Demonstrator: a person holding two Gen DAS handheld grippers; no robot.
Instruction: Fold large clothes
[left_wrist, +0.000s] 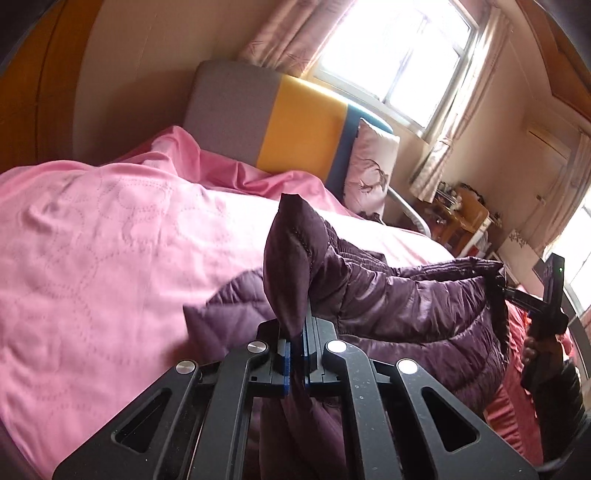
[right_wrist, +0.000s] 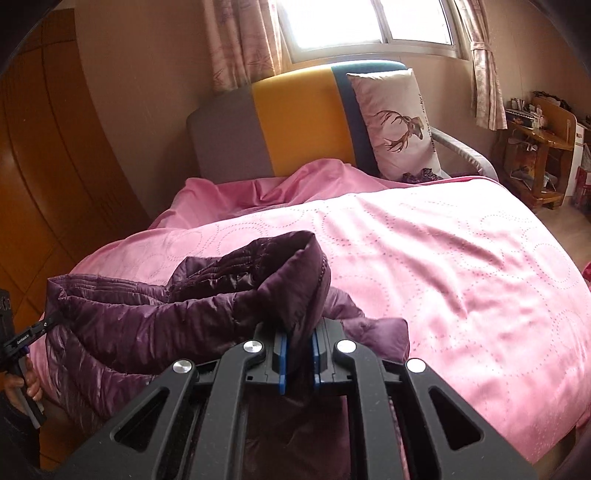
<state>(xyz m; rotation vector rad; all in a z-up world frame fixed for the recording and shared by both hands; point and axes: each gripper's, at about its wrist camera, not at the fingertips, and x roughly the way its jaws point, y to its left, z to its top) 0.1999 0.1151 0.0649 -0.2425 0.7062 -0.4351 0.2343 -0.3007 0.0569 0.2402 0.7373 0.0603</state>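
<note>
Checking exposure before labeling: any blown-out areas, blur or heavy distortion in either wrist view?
Left wrist view: window clipped to white, glare bleaching the pink bedspread beneath; strong fisheye bend, dark corners; purple jacket sharp in the left gripper. Right wrist view: window also blown out, bedspread washed pale; jacket sharp in the right gripper. No motion blur evident.

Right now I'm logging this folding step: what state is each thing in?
Purple puffer jacket: lifted at two edges, bunched, unfolded.
Left gripper: shut on jacket fabric.
Right gripper: shut on jacket fabric.
Pink quilt: spread over bed, rumpled near headboard.
Deer pillow: upright against headboard.
Curtains: drawn open.
</note>
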